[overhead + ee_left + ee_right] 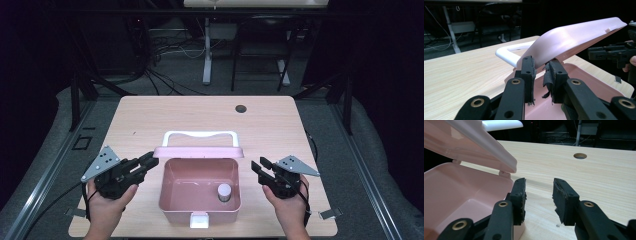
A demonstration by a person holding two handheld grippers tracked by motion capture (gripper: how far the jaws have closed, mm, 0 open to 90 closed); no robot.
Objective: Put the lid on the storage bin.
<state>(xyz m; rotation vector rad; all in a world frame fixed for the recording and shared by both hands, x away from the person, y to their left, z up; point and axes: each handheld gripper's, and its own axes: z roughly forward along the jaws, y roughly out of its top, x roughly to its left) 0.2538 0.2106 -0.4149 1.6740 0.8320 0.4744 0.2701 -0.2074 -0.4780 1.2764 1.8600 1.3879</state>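
My left gripper point(148, 161) is sitting at the left rear corner of the pink box point(200, 212), jaws narrowly parted. In the left gripper view the edge of the raised lid point(574, 40) is lying just past the pads point(531, 68); whether they are pinching it I cannot tell.

My right gripper point(259, 166) is hovering just right of the box, jaws standing fairly wide with nothing between them, bare surface point(599, 177) showing in the gap. Its left jaw is sitting close against the outer wall of the box.

The box is standing near the front edge of the surface, lid tilted up and back, white handle point(200, 135) lying behind it. A small round container point(224, 192) is standing upright in the right front part of the box. A white latch point(199, 220) is hanging at the front wall.
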